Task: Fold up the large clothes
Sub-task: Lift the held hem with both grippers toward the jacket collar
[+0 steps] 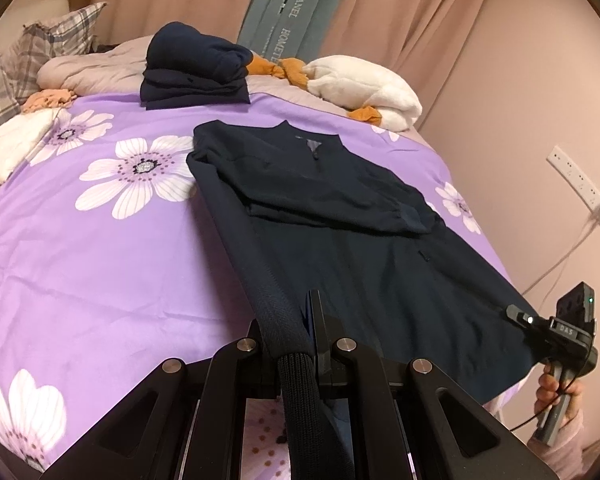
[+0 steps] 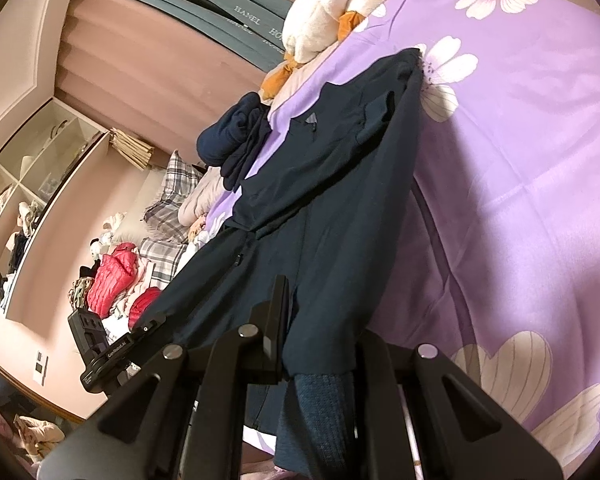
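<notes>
A dark navy zip jacket (image 1: 332, 208) lies spread on the purple flowered bedspread (image 1: 100, 248), both sleeves folded across its chest. My left gripper (image 1: 296, 320) is shut on the ribbed hem at the jacket's near left corner. My right gripper (image 1: 518, 314) shows at the right, shut on the jacket's other hem corner and held by a hand. In the right wrist view the right gripper (image 2: 300, 320) pinches the jacket (image 2: 300, 200) hem and lifts it slightly; the left gripper (image 2: 148, 328) shows at the lower left.
A stack of folded navy clothes (image 1: 196, 72) sits at the bed's far side. A white plush duck (image 1: 364, 84) lies at the far right. Plaid pillows (image 1: 40, 48) and white cloth (image 1: 12, 140) lie left. A wall socket (image 1: 576, 176) with cable is right.
</notes>
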{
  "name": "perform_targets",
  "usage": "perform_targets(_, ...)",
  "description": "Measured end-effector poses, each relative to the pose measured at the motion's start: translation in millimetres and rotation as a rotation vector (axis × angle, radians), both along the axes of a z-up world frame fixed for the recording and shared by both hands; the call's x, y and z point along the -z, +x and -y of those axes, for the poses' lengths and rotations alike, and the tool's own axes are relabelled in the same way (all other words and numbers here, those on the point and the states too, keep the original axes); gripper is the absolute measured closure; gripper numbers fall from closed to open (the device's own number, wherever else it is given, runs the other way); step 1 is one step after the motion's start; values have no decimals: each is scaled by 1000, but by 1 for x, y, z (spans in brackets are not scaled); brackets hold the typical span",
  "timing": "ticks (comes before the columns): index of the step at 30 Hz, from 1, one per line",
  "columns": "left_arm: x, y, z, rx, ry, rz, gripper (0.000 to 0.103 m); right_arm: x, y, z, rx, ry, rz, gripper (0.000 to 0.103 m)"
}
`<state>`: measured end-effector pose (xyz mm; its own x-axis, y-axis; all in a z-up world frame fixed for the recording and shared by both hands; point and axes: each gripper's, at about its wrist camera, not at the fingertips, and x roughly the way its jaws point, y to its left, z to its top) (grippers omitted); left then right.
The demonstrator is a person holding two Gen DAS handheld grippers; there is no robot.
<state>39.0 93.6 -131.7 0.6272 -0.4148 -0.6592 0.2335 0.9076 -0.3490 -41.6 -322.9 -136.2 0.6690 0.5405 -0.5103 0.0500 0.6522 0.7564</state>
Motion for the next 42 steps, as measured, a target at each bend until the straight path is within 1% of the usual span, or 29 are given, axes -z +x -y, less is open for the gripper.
perform_targets(14, -18, -18, -3, 16, -40, 28, 97, -26, -7, -4, -38, 1, 72, 91)
perform_targets(19, -25, -23, -3, 21, -41, 42, 97, -35, -9, -5, -44, 0, 93, 91)
perform_targets(42, -38, -37, -8, 27, -38, 88, 97, -49, -22, -1, -71, 18, 148, 91)
